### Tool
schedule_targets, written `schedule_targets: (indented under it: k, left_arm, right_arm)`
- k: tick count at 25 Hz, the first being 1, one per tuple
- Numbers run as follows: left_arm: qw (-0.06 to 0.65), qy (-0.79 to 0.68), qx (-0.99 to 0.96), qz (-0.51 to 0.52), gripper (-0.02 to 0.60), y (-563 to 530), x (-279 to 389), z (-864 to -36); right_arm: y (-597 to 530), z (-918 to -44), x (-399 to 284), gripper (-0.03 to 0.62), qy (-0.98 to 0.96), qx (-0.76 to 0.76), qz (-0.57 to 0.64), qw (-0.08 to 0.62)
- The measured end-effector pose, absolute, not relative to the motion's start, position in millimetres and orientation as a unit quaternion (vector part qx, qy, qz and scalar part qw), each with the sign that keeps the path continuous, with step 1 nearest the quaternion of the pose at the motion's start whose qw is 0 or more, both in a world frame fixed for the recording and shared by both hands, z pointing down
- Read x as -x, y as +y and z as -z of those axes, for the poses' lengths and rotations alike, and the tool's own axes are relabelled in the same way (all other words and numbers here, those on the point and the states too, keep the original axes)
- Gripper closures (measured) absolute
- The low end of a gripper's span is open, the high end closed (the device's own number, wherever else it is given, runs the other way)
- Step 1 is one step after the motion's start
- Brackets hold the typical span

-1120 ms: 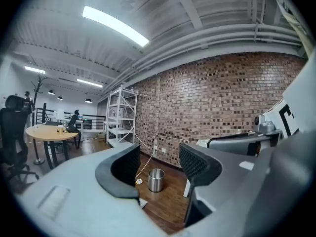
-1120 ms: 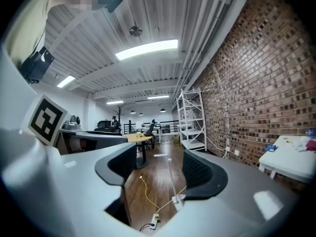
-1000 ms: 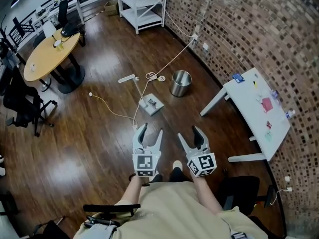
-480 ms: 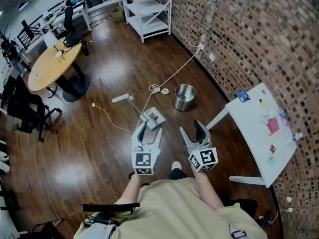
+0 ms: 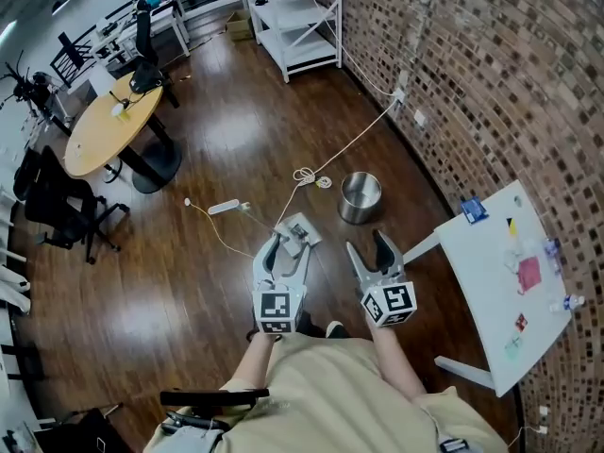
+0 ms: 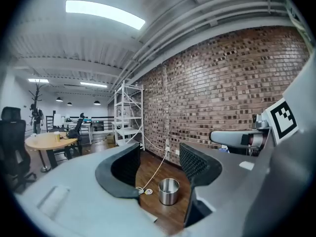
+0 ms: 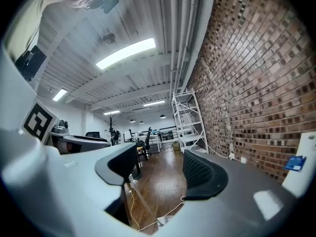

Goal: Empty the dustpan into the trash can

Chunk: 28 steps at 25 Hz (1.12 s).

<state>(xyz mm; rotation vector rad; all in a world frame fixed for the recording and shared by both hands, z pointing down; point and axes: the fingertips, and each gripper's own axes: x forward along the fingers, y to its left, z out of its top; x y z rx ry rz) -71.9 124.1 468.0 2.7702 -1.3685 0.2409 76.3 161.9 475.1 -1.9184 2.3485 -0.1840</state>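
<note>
Floor: dark polished wood boards [image 5: 217,149], glare patches toward 11 o'clock.
Wall: curved brick wall [image 5: 491,74] running from 12 round to 4 o'clock of the person.
Furniture: round wooden table [image 5: 113,130] at 10 o'clock with a black office chair [image 5: 57,206] beside it; white shelf unit [image 5: 297,12] far off at 12, against the brick; white table [image 5: 500,272] at 3 o'clock, small coloured items on top.
Cable: white cord [image 5: 359,135] running from the wall across the floor, coiled at 11 o'clock of the trash can.
Trash can: steel trash can [image 5: 360,197] upright on the floor at 12 o'clock of the right gripper, near it; inside cannot be made out.
Dustpan: grey dustpan [image 5: 304,226] on the floor at 12 o'clock of the left gripper, its far edge just past the jaw tips; apart from the can, at the can's 8 o'clock.
Left gripper: left gripper [image 5: 288,246] held level, jaws moderately apart, nothing between them.
Right gripper: right gripper [image 5: 366,243] alongside at 3 o'clock of the left, jaws likewise apart and empty.
</note>
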Motion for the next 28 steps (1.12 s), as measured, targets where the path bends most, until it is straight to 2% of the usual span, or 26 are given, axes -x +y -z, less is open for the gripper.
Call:
schedule_targets:
  k: [11,19,28]
  left_arm:
    - [0.021,-0.453,-0.889,-0.058,0.328,-15,80,-473]
    - [0.023,-0.43,-0.902,-0.024,0.314,-119,87,-458]
    - [0.037,-0.468,-0.882,-0.04,0.316,-180,100,-465]
  right_arm:
    - [25,-493,-52,0.315,0.799,0.596,0.073,0.043]
    - [-89,-460,-32,0.313,0.795,0.603,0.047,0.048]
    - [-146,-459,-27,0.305,0.817,0.576,0.023,0.015]
